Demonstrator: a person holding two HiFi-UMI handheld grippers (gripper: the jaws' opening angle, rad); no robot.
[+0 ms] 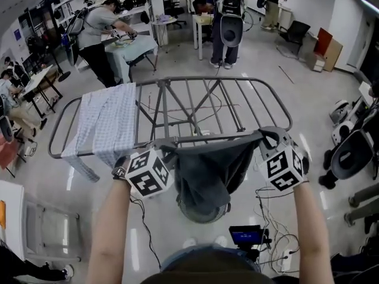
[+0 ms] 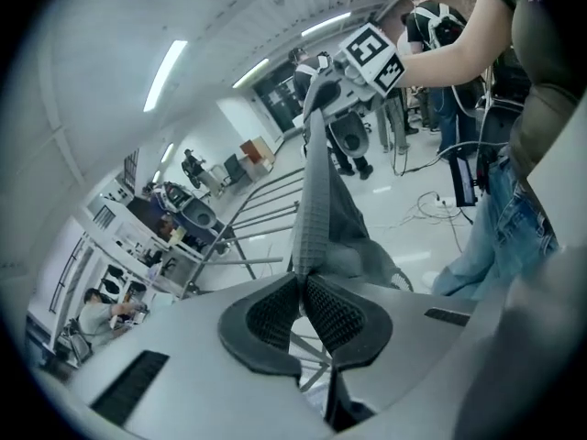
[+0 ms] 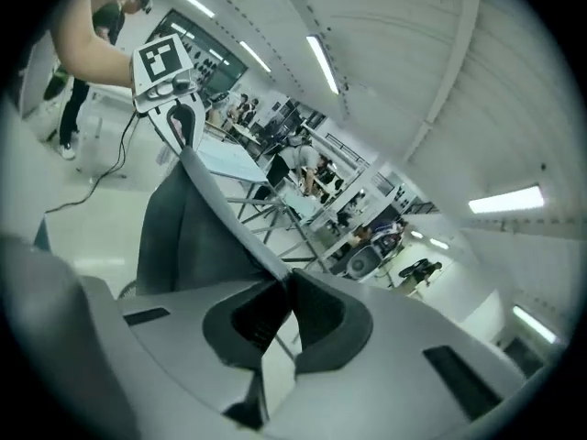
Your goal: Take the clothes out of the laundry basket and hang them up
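Grey cloth hung stretched — left gripper, right gripper each pinched top corner. Best kept flat, laid over near edge of rack.

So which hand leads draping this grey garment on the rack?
Right, probably: both grip the dark grey garment, but right claw faces bare metal rack rails; left claw sits by the hung checked cloth.

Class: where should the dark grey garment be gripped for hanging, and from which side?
Pinch the dark grey garment at both top-edge ends, as left gripper and right gripper do, from the near side of the rack; its body hangs free.
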